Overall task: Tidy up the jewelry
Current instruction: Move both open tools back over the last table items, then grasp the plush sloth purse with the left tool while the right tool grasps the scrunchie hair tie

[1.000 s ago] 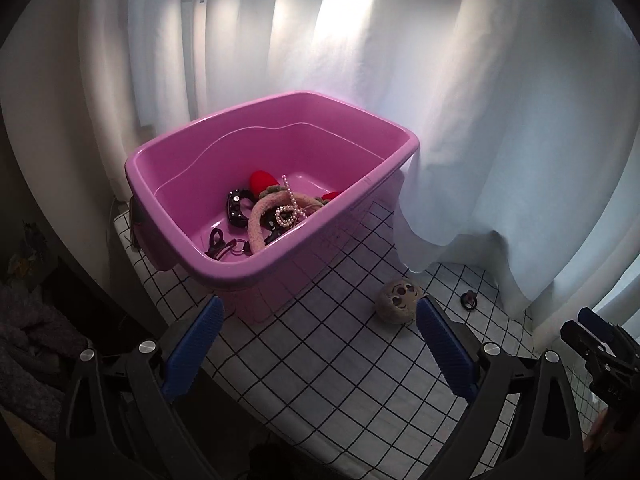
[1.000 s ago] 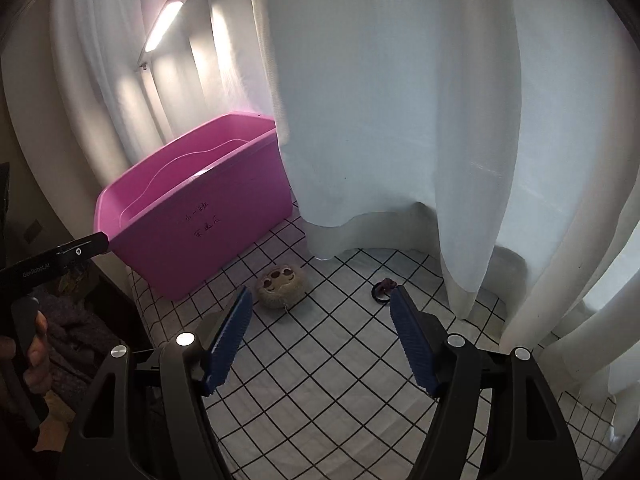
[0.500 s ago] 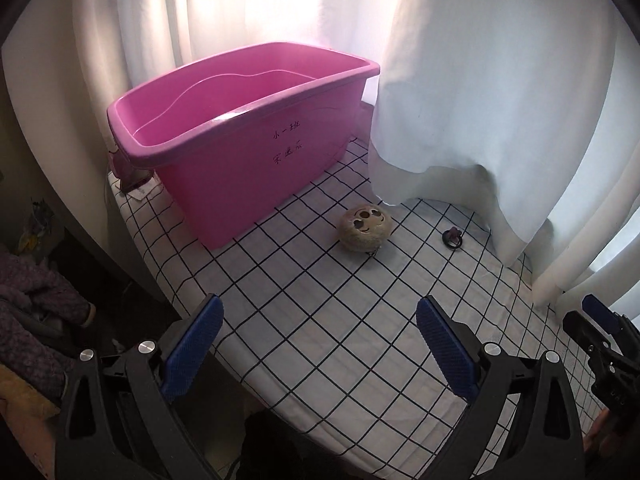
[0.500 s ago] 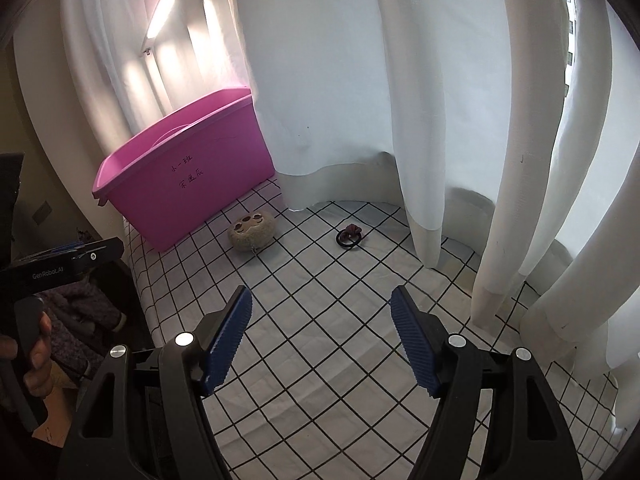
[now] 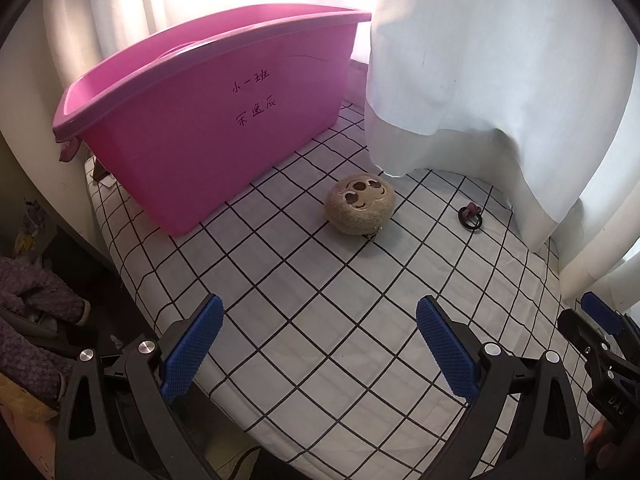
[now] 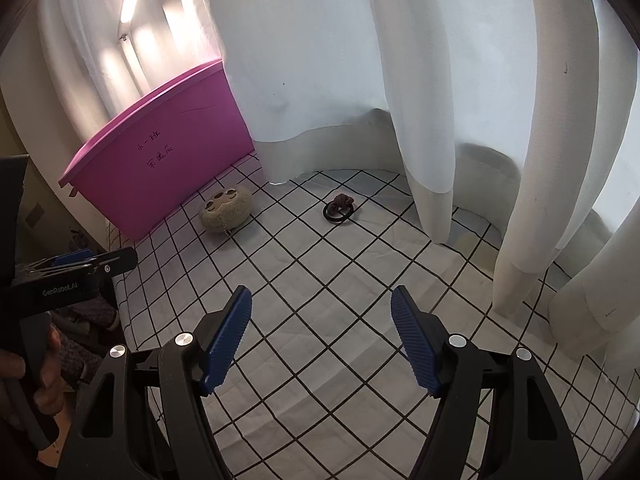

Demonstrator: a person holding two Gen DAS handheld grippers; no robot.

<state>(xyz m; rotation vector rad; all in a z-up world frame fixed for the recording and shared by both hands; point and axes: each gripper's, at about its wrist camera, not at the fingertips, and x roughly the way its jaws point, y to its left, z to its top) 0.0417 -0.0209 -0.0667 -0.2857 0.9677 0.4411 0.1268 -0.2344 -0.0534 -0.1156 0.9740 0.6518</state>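
Note:
A pink plastic bin (image 5: 208, 120) (image 6: 168, 160) with handwriting on its side stands at the back left of a checked cloth. In front of it lies a beige plush piece with a face (image 5: 360, 204) (image 6: 226, 212). To its right lies a dark hair tie with a small bow (image 5: 470, 216) (image 6: 340, 208). My left gripper (image 5: 320, 340) hovers open and empty over the near cloth, well short of the plush piece. My right gripper (image 6: 322, 336) is open and empty too, short of the hair tie. The bin's contents are hidden by its wall.
White curtains (image 6: 360, 60) hang down to the cloth at the back and right. The checked cloth (image 5: 320, 280) ends at a left edge, with dark clothing (image 5: 32, 300) below. A hand holds the left gripper's handle (image 6: 36, 344) at the right wrist view's left edge.
Both grippers have come down and pulled back from the bin. The bin's inside, with jewelry in it, has dropped out of sight behind its wall. Both stayed open.

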